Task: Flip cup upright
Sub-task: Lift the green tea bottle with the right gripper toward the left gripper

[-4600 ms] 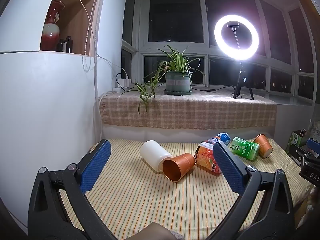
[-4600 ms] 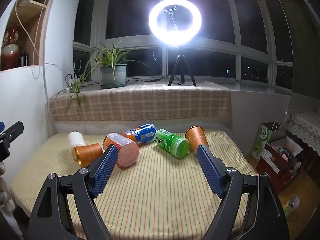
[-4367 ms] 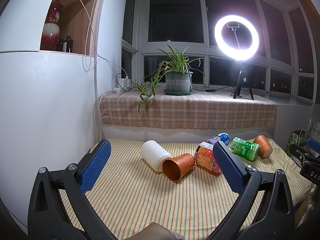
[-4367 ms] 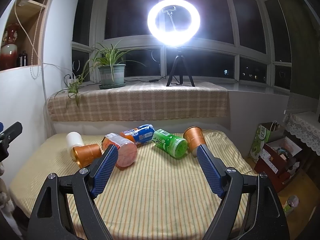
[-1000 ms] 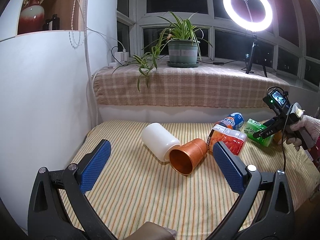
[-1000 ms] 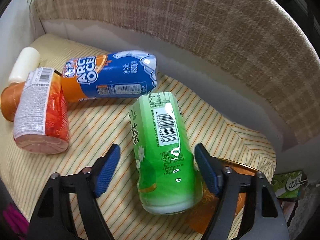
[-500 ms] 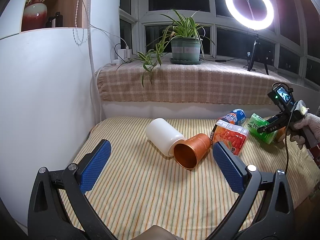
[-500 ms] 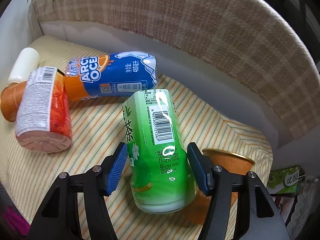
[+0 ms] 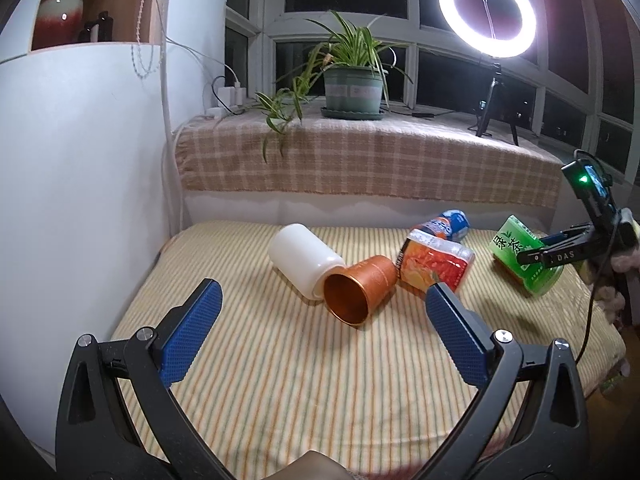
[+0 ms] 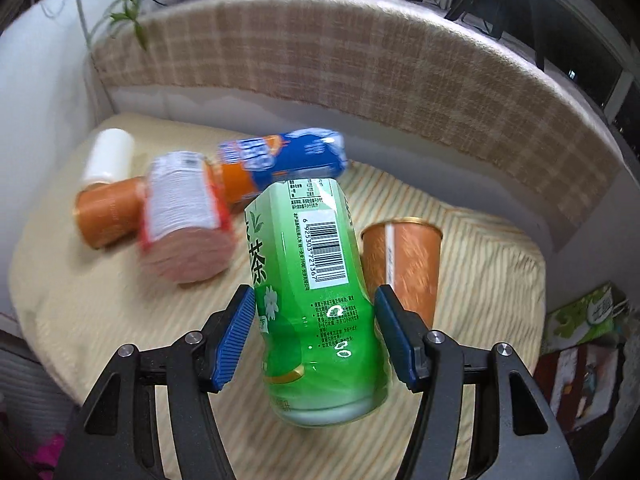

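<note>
The right gripper (image 10: 315, 330) pinches the green cup (image 10: 316, 300) between its 2 fingers, lifted and tilted above the striped bed (image 10: 120, 320), beside an upright copper cup (image 10: 402, 266). The left gripper (image 9: 320, 334) hovers with fingers spread, holding nothing. Judged best practice: rotate the wrist until the cup's base faces down, lower squarely onto clear bedding, then release.

The can (image 10: 316, 292) sits between my right gripper's (image 10: 316, 320) fingers. A cup (image 10: 404, 264) stands right of it. Two bottles (image 10: 184, 216) lie left.
</note>
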The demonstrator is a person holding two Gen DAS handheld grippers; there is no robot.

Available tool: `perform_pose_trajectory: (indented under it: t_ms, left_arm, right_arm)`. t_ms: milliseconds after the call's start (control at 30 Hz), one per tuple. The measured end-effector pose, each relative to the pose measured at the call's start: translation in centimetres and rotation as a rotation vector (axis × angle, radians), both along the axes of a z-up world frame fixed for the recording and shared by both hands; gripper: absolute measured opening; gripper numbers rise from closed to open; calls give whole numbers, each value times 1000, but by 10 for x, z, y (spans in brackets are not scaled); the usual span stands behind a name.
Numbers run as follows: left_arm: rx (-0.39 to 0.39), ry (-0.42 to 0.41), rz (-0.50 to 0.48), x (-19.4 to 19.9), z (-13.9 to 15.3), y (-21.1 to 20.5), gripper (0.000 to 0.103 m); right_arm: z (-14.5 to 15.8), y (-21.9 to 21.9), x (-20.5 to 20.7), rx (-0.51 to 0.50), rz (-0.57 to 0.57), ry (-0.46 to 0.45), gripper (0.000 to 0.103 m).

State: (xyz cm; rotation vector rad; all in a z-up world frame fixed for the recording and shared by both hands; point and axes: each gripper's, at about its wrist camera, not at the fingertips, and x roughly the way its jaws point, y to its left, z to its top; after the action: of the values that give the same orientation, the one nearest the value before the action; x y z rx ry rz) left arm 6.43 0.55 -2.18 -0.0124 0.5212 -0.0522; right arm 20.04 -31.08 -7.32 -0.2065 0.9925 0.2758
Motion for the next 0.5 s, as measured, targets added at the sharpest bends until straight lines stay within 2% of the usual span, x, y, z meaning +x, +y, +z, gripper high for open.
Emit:
perform_pose_trajectory:
  t_ms: [200,400,500]
  left_arm:
    - [-43,54,-32,4,-9,-3,103]
    - [-76,101,-61,9,-15,-7,103]
    - [-84,117,-68,12,-18,-9,103]
  right_arm:
    - [-3,10,-42,118,-42,31,61]
    - [-30,21,-67,248,-83,133,61]
    - [-37,24,-74,281,-101,151,61]
